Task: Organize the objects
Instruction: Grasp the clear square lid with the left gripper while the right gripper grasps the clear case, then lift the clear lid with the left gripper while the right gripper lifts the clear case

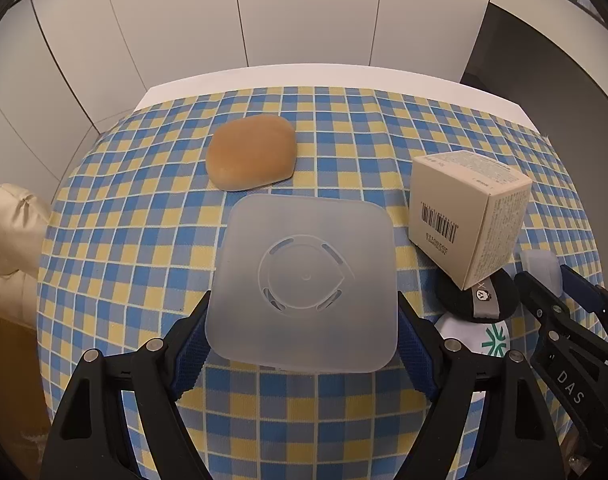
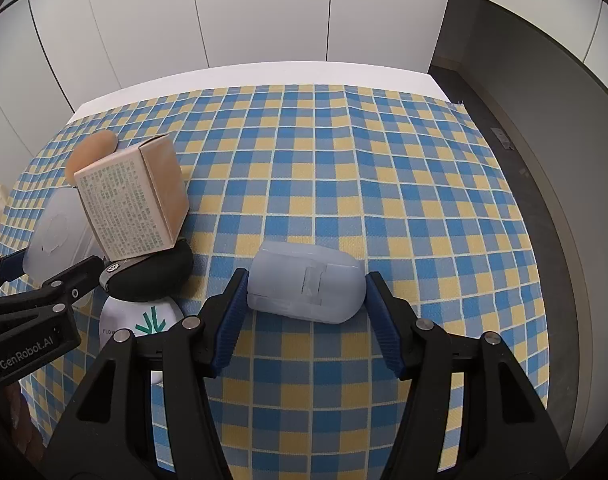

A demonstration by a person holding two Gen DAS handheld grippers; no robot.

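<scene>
A translucent square lid lies flat on the blue and yellow checked cloth. My left gripper is shut on it, one blue pad against each side edge. In the right wrist view, my right gripper is shut on a translucent rounded case, which rests on the cloth with a pad at each end. The same gripper and case show at the right edge of the left wrist view. The left gripper and the lid appear at the left of the right wrist view.
A brown bun-shaped object sits behind the lid. A beige carton leans on a black round pad, with a white object bearing a green logo in front. The white table edge runs along the far side.
</scene>
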